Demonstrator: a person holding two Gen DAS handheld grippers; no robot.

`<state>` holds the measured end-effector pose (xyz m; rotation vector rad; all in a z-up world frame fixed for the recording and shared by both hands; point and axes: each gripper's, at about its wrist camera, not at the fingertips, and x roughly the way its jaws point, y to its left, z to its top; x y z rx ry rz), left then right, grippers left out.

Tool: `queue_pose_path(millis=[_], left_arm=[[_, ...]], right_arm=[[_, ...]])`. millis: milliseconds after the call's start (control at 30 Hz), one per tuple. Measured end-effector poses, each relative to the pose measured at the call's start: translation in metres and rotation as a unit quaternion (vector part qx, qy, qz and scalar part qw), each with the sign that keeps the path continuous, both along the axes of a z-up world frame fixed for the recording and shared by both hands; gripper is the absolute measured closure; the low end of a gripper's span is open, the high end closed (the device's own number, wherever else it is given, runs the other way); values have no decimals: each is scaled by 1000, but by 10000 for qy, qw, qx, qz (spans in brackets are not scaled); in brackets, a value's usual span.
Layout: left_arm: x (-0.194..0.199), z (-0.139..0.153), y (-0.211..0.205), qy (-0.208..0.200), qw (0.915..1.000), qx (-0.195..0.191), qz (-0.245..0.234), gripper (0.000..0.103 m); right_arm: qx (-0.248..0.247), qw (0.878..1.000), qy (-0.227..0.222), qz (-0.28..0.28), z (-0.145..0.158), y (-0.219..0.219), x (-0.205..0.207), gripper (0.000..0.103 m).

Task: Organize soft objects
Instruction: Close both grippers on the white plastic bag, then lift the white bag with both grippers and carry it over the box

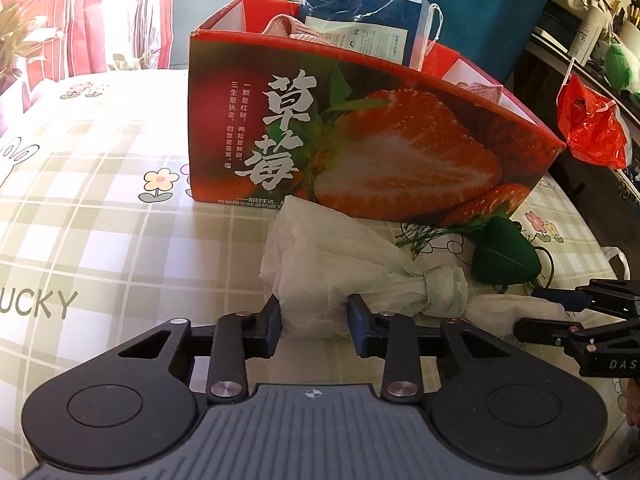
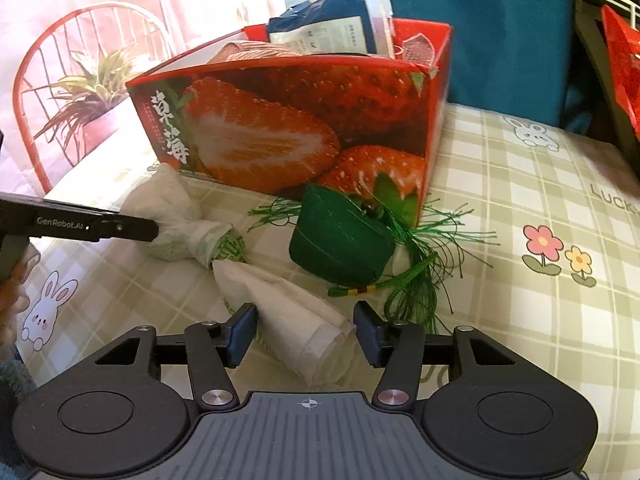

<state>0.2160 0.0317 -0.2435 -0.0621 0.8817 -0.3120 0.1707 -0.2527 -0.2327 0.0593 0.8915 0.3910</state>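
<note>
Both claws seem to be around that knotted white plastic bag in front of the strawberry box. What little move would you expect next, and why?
Probably lifting the white bag toward the strawberry box: the left gripper pinches one end, the right gripper brackets the other.

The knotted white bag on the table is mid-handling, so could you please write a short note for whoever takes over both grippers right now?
Left gripper: shut on the bulky end of the knotted white bag.
Right gripper: its jaws flank the bag's flat tail; I cannot tell whether both pads press it.
The bag lies on the checked tablecloth before the strawberry box, with the green tasselled pouch beside it.
Done: a pink knit item and a blue packet sit in the box.
Left: probably lift the bag into the box, then the pouch.
</note>
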Motion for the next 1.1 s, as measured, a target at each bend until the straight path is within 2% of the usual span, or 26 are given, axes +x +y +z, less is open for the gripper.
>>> queue_pose_path(millis=[67, 100, 167, 233, 333, 500, 800, 967, 1100], left_arm=[[-2, 2, -1, -59, 10000, 53, -15, 76], [-3, 4, -3, -114, 9998, 135, -6, 86], [-6, 7, -2, -204, 9996, 172, 13, 87], [-6, 10, 0, -222, 9997, 108, 23, 89], [-8, 14, 2, -308, 9995, 100, 41, 92], [-15, 31, 9, -598, 9981, 39, 124, 92], [-25, 92, 27, -1434, 9891, -138, 314, 92], [-11, 123, 20, -1783, 9834, -150, 300, 92], [9, 136, 6, -1933, 9808, -92, 224, 92]], right_arm=[[5, 10000, -24, -15, 1, 0, 0, 57], [-7, 10000, -48, 12, 2, 0, 0, 62], [-6, 9999, -116, 61, 6, -1, -1, 72], [45, 9997, -201, 99, 12, -2, -2, 86], [51, 9991, -373, 199, 22, -1, -3, 91], [136, 9974, -626, 340, 39, 4, -5, 93], [332, 9879, -1391, 598, 95, 11, -1, 93], [349, 9819, -1771, 572, 126, 11, 14, 93], [198, 9780, -2030, 440, 141, 8, 33, 93]])
